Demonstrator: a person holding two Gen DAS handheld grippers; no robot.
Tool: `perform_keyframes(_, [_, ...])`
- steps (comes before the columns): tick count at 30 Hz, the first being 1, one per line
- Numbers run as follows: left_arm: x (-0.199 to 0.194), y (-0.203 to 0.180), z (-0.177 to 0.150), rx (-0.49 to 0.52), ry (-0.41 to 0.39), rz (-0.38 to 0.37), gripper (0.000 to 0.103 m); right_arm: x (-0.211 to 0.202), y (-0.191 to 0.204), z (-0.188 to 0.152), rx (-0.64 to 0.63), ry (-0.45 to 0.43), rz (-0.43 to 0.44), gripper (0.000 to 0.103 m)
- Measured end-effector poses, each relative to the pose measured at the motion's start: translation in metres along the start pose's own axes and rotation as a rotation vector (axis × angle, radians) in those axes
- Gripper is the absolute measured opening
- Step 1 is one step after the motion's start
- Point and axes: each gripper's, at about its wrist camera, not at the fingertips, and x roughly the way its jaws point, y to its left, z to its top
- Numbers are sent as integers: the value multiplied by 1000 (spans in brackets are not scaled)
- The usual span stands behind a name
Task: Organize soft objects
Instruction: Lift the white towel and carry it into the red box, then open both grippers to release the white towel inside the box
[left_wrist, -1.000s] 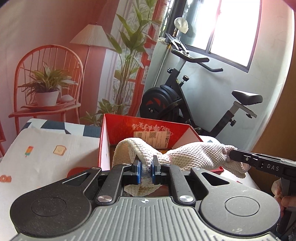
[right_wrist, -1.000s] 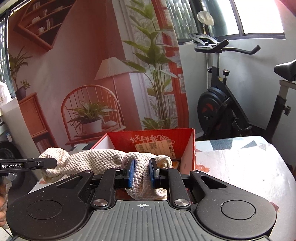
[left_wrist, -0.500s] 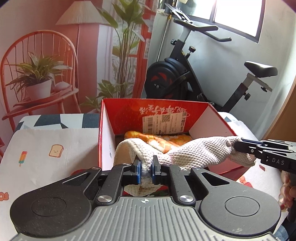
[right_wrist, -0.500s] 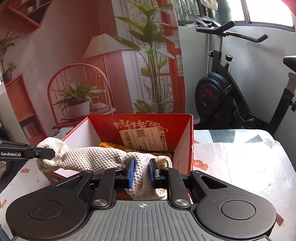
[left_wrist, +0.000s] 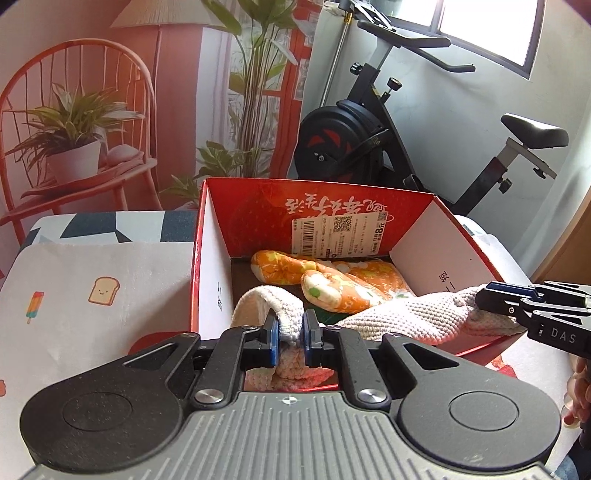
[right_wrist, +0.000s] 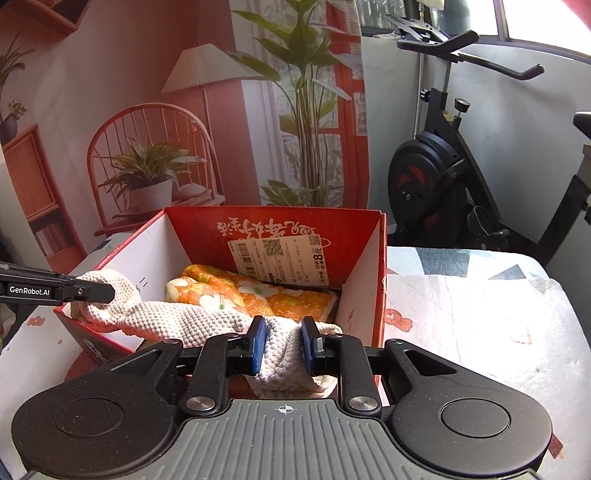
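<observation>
A cream knitted cloth (left_wrist: 402, 314) hangs stretched between both grippers over the near part of the red cardboard box (left_wrist: 207, 258). My left gripper (left_wrist: 289, 338) is shut on one end of it. My right gripper (right_wrist: 283, 345) is shut on the other end (right_wrist: 284, 354). The right gripper shows in the left wrist view (left_wrist: 517, 301) at the box's right rim. The left gripper shows in the right wrist view (right_wrist: 79, 291) at the box's left rim. An orange floral soft item (left_wrist: 332, 277) lies inside the box, also in the right wrist view (right_wrist: 236, 291).
The box (right_wrist: 380, 280) stands on a table with a patterned cloth (left_wrist: 92, 266). An exercise bike (left_wrist: 369, 140) stands behind it. A backdrop with a red chair and plants (left_wrist: 74, 122) fills the left.
Both grippers have tilted and moved down with the cloth. The cloth now hangs lower, at the box's rims, and the orange item inside has come into view.
</observation>
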Motion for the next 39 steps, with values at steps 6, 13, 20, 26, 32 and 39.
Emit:
perform_keyframes(6, [-6,0,0,2,-11,-10,21,3,2,0,-4,6,-1,26])
perform_keyframes(13, [-21,-1,-4,3,-33,-44,24,-6,6,0,-17,-16,7,26])
perform_keyframes(20, [-41,4,-18,-10,-27,-61,24,-27,6,-6,-19,-41,14,27])
perform_keyframes(26, [-53,4,-33,-8,-7,-71,24,-47,6,-15,-33,-69,13,28])
perform_keyframes(32, [-50,8,-52,-23,49,-70,24,-64,6,-28,-28,-82,14,28])
perform_keyframes(39, [-46,11,-82,-81,98,-77,24,-68,8,-56,15,-52,24,29])
